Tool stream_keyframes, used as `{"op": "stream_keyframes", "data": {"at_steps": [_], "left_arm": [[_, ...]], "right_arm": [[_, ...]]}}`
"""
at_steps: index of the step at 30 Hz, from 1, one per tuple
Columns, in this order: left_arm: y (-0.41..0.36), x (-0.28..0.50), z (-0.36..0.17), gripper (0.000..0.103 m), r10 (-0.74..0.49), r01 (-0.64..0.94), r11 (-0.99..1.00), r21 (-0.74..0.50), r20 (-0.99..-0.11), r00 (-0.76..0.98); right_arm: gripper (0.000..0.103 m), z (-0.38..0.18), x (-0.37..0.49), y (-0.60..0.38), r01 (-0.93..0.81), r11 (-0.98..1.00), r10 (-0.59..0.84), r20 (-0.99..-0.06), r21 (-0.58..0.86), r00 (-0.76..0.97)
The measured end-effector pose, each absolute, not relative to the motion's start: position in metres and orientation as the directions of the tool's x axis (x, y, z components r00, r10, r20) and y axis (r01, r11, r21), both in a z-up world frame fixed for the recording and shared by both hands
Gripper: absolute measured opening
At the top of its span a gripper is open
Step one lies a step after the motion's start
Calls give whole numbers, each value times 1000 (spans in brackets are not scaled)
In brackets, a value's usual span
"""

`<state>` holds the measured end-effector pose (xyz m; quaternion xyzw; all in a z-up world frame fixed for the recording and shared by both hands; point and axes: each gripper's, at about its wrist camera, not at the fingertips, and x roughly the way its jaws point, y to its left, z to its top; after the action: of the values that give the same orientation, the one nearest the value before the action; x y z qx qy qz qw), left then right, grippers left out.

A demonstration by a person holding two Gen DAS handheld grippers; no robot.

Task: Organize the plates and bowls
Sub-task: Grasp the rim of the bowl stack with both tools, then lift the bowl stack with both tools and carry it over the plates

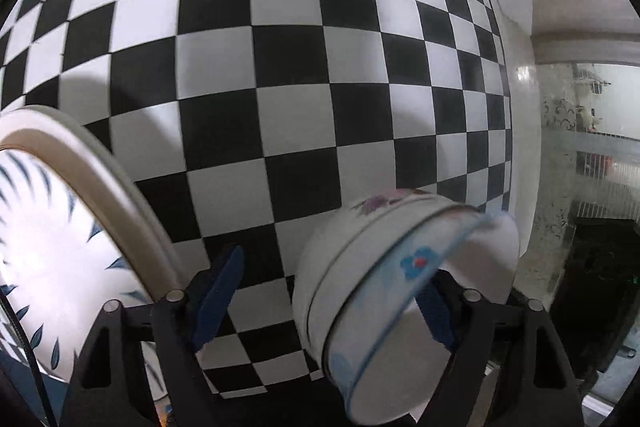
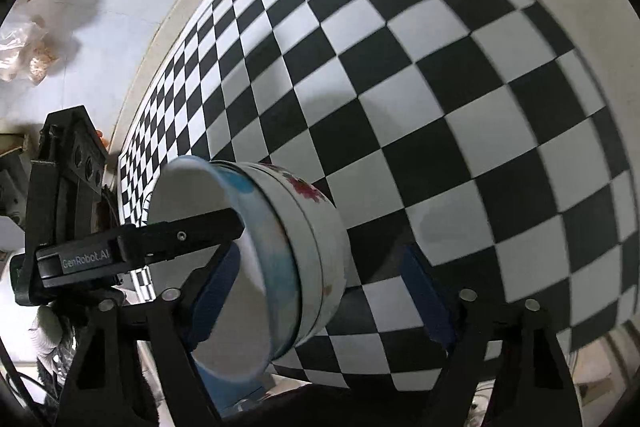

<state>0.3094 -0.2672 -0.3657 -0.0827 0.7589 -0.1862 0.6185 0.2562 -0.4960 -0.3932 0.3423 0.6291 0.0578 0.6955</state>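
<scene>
A stack of nested white bowls (image 1: 360, 291) sits on the checkered tablecloth (image 1: 280, 87); the top one has a blue flower rim, the lower ones pink flowers. My left gripper (image 1: 328, 303) is open, its right finger (image 1: 436, 315) inside the top bowl and its left finger outside the stack. A white plate with blue leaves (image 1: 52, 259) lies at the left. In the right wrist view the bowls (image 2: 280, 259) sit between the fingers of my open right gripper (image 2: 320, 299), and the other gripper's finger (image 2: 192, 235) reaches into the top bowl.
The table's right edge (image 1: 524, 147) borders a frosted glass door (image 1: 580, 147). A plastic bag (image 2: 28, 55) lies on the floor beyond the table's left edge in the right wrist view.
</scene>
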Motion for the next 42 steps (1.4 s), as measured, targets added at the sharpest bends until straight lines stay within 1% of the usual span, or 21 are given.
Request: {"op": "stream_keyframes", "data": {"at_steps": [2,4,6,7,8,9,16,23,34,42], "left_arm": [[-268,311,-370,62,-380,97,906,-411,-894,-237],[-270,311,-375,57,-434,74,882,-466,-862,-261],[-273,311,-376,57,-447,79,874,-479,-858,-254],[-275,311,-376,57,-443,94,874,-477,-860,-252],[-276,311,-375,57,-441,106,873,-477,-862,-249],[-277,311,-374,57,-441,114,871,-477,-863,-246],[-279,306,-370,57,-428,143,877,-458,-881,-201],[-279,301,-366,57,-417,157,883,-441,-893,-168],[-270,298,-336,57,-414,163,888,-430,-901,-127],[-236,301,-306,57,-401,130,902,-411,-911,-96]], "right_arm": [[72,-403,258,-495,359,741,539,-822,567,187],[69,-412,260,-493,364,714,577,-797,597,176],[66,-422,262,-491,370,691,607,-776,621,168],[59,-426,262,-489,371,684,618,-769,628,163],[56,-431,263,-488,372,670,635,-756,642,159],[56,-435,262,-488,374,656,647,-744,656,168],[54,-444,259,-486,353,657,648,-738,666,189],[54,-439,259,-476,324,686,622,-756,652,205],[54,-405,278,-449,274,708,619,-759,651,204],[54,-378,282,-427,213,714,643,-745,667,175]]}}
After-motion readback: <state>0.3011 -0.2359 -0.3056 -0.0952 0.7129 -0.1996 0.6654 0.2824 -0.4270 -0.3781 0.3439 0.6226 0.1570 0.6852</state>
